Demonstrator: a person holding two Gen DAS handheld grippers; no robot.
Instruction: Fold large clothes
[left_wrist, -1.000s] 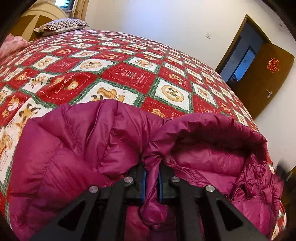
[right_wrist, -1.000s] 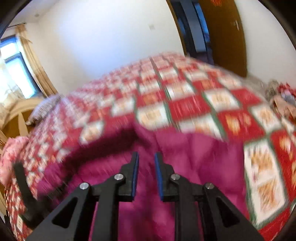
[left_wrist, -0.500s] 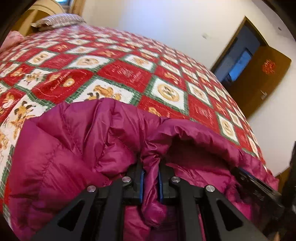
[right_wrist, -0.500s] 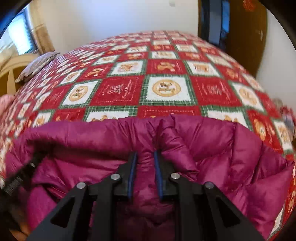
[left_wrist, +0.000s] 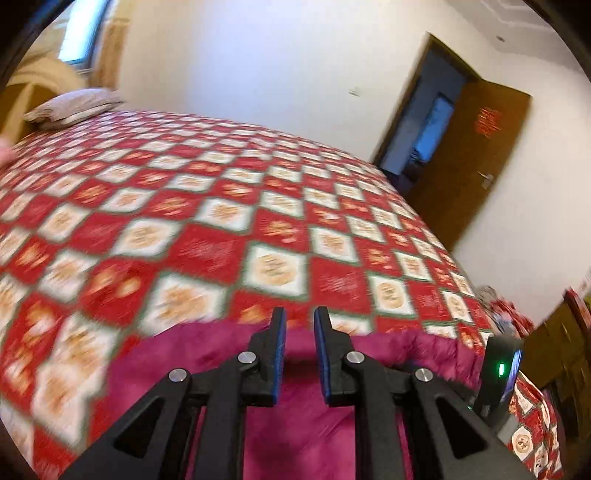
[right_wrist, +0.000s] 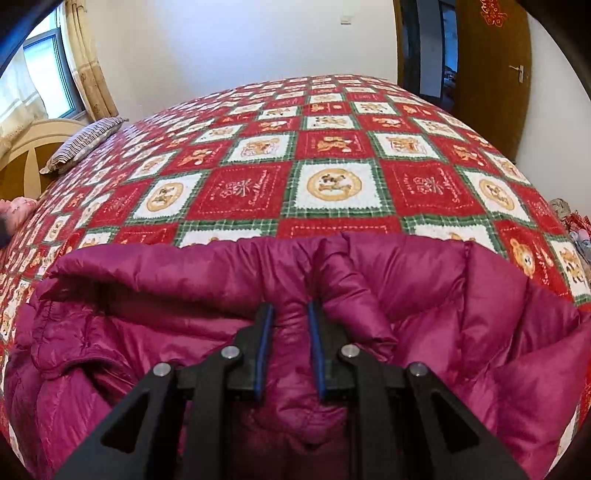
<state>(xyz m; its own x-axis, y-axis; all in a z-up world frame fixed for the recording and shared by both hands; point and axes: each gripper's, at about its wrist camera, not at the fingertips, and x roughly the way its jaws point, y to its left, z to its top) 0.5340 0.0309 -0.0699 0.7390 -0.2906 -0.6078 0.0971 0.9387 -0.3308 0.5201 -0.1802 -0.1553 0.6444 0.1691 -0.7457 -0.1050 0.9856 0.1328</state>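
The right gripper pinches a puffy ridge of the magenta down jacket between its blue-lined black fingers. The left gripper hangs spread with nothing between its tips, above the jacket's blurred edge. The glossy, quilted jacket lies bunched on the near end of the bedspread, a fleecy patchwork of red and white squares. Beyond lies a striped pillow.

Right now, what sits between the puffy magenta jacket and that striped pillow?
Only bare red patchwork quilt lies between the jacket and pillow, clearest in the right wrist view.
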